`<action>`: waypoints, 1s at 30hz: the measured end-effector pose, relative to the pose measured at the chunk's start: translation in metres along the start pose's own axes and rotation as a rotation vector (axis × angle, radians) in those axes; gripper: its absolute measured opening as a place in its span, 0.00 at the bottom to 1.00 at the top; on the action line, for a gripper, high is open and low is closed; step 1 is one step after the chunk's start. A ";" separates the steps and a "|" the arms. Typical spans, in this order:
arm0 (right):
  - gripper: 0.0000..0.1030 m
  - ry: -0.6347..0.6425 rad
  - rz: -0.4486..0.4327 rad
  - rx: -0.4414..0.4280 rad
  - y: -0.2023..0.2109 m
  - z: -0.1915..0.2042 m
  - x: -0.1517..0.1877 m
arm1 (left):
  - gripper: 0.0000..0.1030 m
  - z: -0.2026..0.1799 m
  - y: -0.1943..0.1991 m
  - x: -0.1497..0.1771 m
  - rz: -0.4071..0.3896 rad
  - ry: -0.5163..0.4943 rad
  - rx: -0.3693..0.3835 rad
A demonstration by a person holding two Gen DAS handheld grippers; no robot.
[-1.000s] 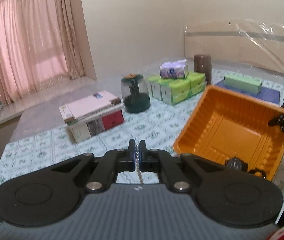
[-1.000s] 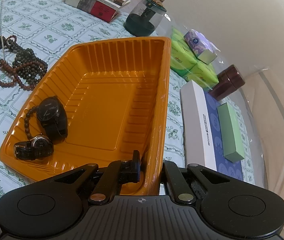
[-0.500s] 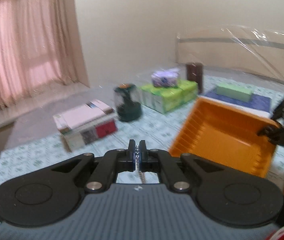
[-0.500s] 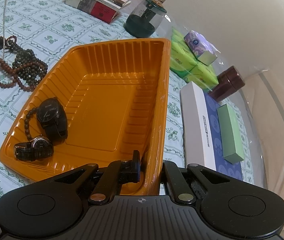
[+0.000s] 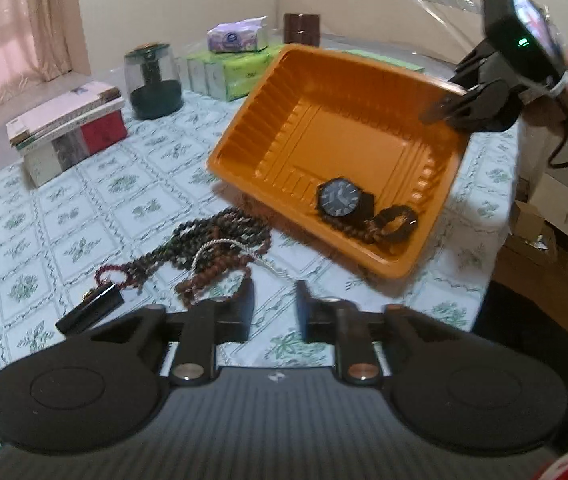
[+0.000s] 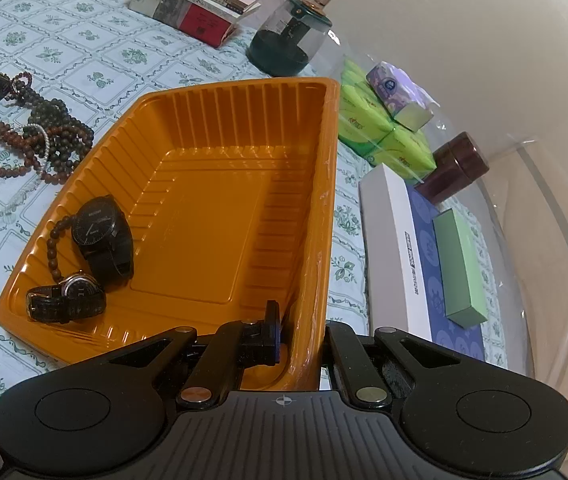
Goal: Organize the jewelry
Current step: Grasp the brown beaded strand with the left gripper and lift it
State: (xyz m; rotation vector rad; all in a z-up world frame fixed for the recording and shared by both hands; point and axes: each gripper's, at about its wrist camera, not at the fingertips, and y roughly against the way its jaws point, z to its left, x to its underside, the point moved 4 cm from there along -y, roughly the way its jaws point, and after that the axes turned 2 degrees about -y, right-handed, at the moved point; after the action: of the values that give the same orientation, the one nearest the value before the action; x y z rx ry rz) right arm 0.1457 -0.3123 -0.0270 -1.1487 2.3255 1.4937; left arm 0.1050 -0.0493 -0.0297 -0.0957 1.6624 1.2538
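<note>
Beads (image 5: 212, 248) beside orange tray (image 5: 268, 92) (books (image 5: 68, 128), jar (image 5: 154, 80) behind)

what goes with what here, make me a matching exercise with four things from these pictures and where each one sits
Things:
1. black watch
2. bead strands
3. purple tissue pack
4. right gripper

Places:
A. on the green packs
B. clamped on the orange tray's rim
C. inside the orange tray
D. on the tablecloth, outside the tray

Pairs: 1-C, 2-D, 3-A, 4-B
</note>
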 end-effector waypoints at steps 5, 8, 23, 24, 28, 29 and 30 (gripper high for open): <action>0.04 -0.003 0.000 -0.001 -0.001 -0.001 0.001 | 0.22 0.015 -0.031 0.005 0.041 -0.086 -0.174; 0.05 -0.006 0.003 -0.005 -0.003 -0.002 0.002 | 0.22 0.011 -0.052 0.005 0.056 -0.243 -0.220; 0.05 -0.010 0.008 -0.006 -0.006 -0.002 0.002 | 0.07 0.002 -0.110 0.009 0.138 -0.625 -0.273; 0.05 -0.010 0.008 -0.007 -0.005 -0.002 0.002 | 0.07 0.004 -0.103 0.006 0.116 -0.605 -0.276; 0.05 -0.007 0.006 -0.003 -0.005 -0.001 0.001 | 0.06 0.021 -0.066 -0.020 0.005 -0.464 -0.272; 0.05 -0.006 0.005 -0.002 -0.005 -0.001 0.001 | 0.06 0.027 -0.054 -0.029 -0.029 -0.425 -0.272; 0.04 -0.006 0.003 -0.001 -0.004 0.000 0.001 | 0.06 0.032 -0.044 -0.037 -0.057 -0.399 -0.273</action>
State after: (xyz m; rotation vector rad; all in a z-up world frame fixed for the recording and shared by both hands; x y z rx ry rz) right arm 0.1479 -0.3139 -0.0303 -1.1401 2.3239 1.4980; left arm 0.1701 -0.0629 -0.0306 -0.0536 1.1369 1.3509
